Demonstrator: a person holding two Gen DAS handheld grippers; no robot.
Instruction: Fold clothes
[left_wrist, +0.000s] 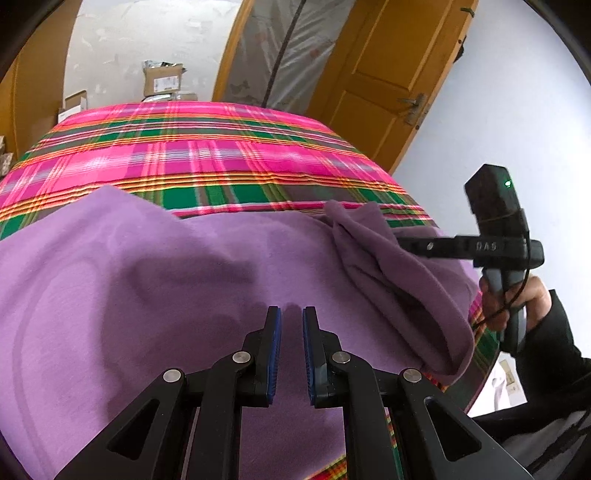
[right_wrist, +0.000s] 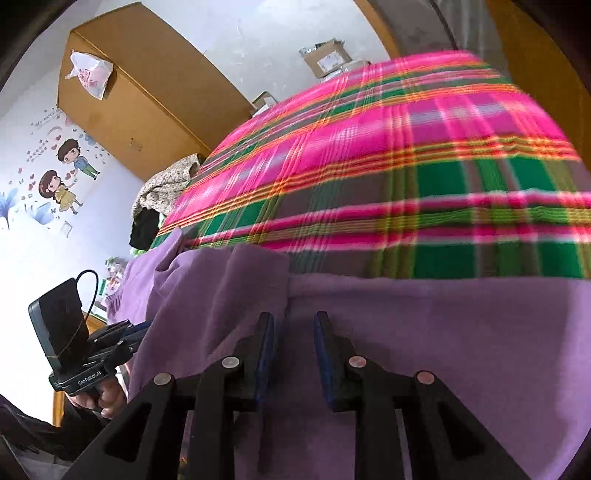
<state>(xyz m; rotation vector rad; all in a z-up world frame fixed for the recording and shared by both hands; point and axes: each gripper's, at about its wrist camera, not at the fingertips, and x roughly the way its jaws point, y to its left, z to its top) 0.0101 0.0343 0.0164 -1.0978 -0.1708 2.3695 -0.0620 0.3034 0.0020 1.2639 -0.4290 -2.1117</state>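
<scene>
We see a bed covered by a plaid sheet (left_wrist: 207, 155) in pink, green and orange, and on its near part lies the purple garment (left_wrist: 147, 295), spread wide and mostly flat. At the garment's right side a fold (left_wrist: 388, 266) of the same cloth is lifted and bunched, draping down toward the bed's edge. Beyond the bed stand an orange door (left_wrist: 399, 74), a wooden wardrobe (right_wrist: 147, 92) and a wall with cartoon stickers (right_wrist: 62, 173). Our right tool (right_wrist: 293, 321) reaches into that raised fold; in the left wrist view its tips vanish into the cloth, and in its own view the fold's edge runs into the gap between its fingers, so it looks clamped on the fold, though we cannot see the pads pressing. Our left tool (left_wrist: 291, 314) hangs just over the flat middle of the garment, fingers nearly together with a narrow gap and nothing between them.
</scene>
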